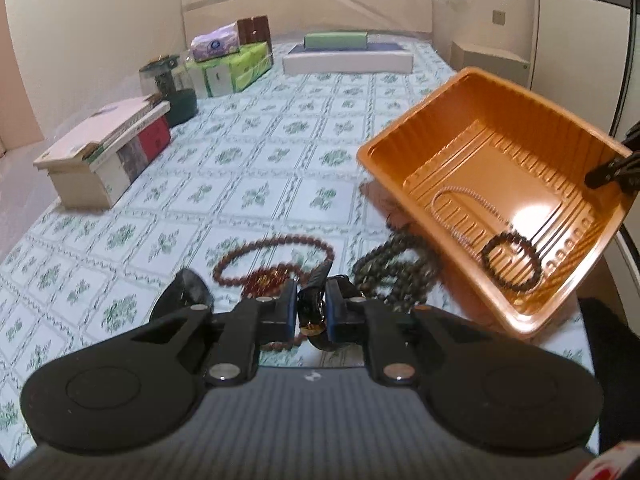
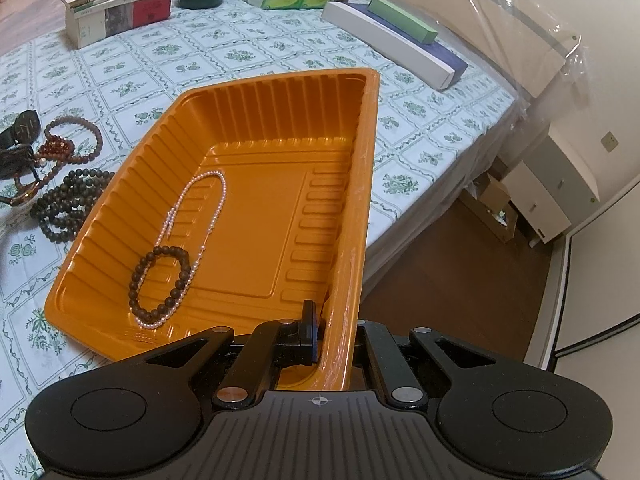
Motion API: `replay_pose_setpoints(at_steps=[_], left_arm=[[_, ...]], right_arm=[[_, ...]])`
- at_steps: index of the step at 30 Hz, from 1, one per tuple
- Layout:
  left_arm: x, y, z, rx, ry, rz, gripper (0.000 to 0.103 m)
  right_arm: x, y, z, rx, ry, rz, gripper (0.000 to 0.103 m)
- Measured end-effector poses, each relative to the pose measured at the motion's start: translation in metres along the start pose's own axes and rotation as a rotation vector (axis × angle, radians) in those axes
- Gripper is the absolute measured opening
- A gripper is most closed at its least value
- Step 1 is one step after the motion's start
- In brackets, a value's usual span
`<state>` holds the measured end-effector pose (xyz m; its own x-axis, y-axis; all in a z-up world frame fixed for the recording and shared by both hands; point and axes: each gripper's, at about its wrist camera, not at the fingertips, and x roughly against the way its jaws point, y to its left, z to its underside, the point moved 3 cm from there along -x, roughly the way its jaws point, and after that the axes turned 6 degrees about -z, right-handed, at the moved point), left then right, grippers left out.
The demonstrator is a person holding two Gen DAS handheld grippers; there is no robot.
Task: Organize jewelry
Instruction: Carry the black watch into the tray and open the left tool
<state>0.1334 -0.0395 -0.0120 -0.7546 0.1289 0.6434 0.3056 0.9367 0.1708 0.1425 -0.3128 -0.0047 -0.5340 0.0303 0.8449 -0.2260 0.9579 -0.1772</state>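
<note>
Green flowers are covering the bed sheet [image 1: 256, 152], and boxes are sitting at the far side. Someone is holding the orange tray [image 2: 256, 128] up, tilted, with the right gripper [image 2: 336, 340] pinching its rim. Pearls [image 2: 208, 200] and a dark bracelet [image 2: 160, 280] are lying inside it.

Someone's left gripper [image 1: 311, 312] is pinching a black watch [image 1: 312, 316] between its blue pads, just above the bead strings [image 1: 392, 272] on the sheet.

I think the watch is going into the tray next. It would be best to carry it slowly over the rim, go low, then let go softly. Keeping the tray steady would help, so nothing slides out.
</note>
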Motion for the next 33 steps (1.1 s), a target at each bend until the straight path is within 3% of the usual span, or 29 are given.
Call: replay_pose_setpoints(at_steps=[7, 17, 23, 33], left_arm=[[0.013, -0.012, -0.021, 0.006, -0.058, 0.050, 0.013], [0.018, -0.062, -0.046, -0.027, -0.110, 0.196, 0.013], [0.008, -0.096, -0.044, -0.053, -0.088, 0.282, 0.013], [-0.008, -0.122, -0.035, -0.066, -0.068, 0.325, 0.013]], right_arm=[[0.003, 0.000, 0.000, -0.008, -0.001, 0.001, 0.004], [0.002, 0.000, 0.001, -0.018, -0.002, -0.001, 0.004], [0.001, 0.000, 0.001, -0.024, 0.000, -0.004, 0.004], [0.001, 0.001, 0.002, -0.031, -0.003, -0.005, 0.004]])
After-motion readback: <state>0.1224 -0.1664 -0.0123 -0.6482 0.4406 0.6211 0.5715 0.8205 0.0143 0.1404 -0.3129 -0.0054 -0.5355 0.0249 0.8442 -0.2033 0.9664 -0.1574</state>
